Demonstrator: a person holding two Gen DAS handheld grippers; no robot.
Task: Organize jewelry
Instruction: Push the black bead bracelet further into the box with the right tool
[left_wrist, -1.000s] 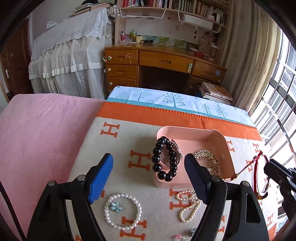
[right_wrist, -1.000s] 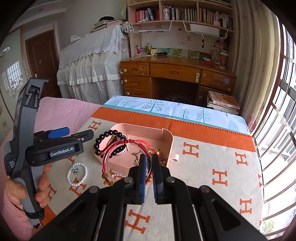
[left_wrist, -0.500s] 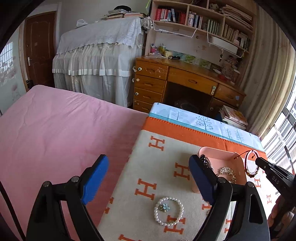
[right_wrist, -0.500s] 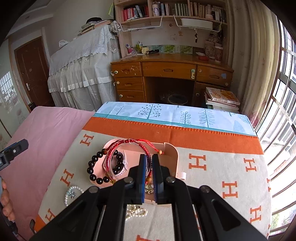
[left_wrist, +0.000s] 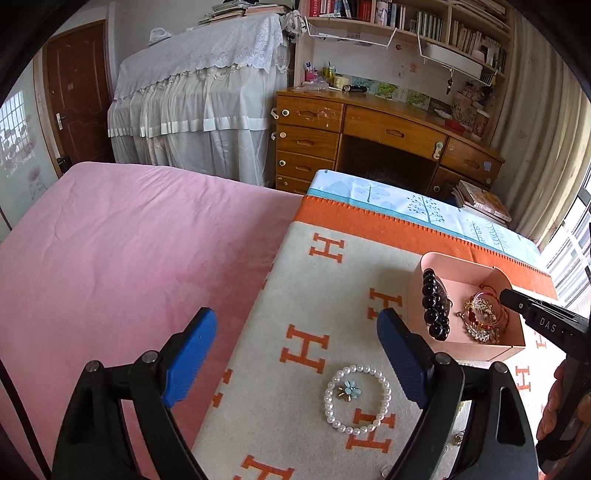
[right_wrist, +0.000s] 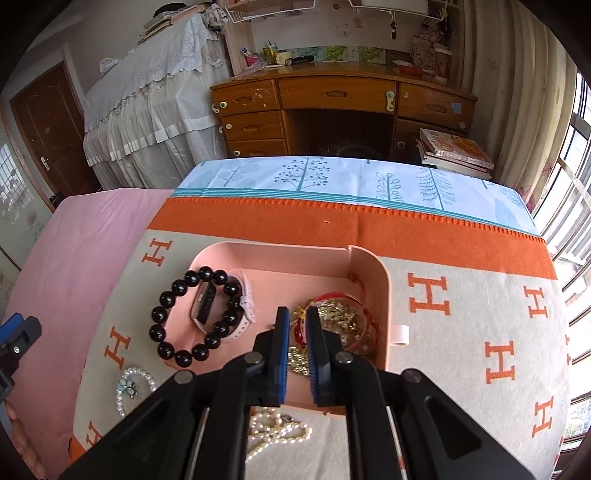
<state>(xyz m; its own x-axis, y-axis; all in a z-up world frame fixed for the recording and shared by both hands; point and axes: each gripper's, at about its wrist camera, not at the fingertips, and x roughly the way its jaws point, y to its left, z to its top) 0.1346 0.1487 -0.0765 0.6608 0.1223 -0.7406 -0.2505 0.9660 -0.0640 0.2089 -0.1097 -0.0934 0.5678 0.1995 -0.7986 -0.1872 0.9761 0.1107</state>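
The red cord bracelet (right_wrist: 360, 317), which a second ago hung in the air from the right gripper (right_wrist: 297, 332) above the pink tray (right_wrist: 384, 280), has come down into the tray's right-hand part and now lies over the gold jewelry (right_wrist: 332, 317) there. The right gripper has followed it down and its tips sit low inside the tray, the blue pads close together with only a narrow gap. A bit of red shows in that gap, but I cannot tell whether the cord is pinched or already let go.

The left gripper (left_wrist: 295, 354) has swung away to the side and hangs wide apart and empty over the edge of the blanket (left_wrist: 332, 295), which seems a way to keep clear of the tray while the other hand works. The pearl bracelet (left_wrist: 357, 399) with the small flower charm lies on the blanket just in front of it, between its fingers in the view, so it looks like the likely next pick.

In the tray's left part the black bead bracelet (right_wrist: 195, 321) is draped partly over the rim, with the pink-strapped watch (right_wrist: 221, 306) inside its loop. A pearl strand (right_wrist: 277, 432) lies outside on the blanket, just in front of the tray's near wall. Judging by that, two pearl pieces are left to put away.
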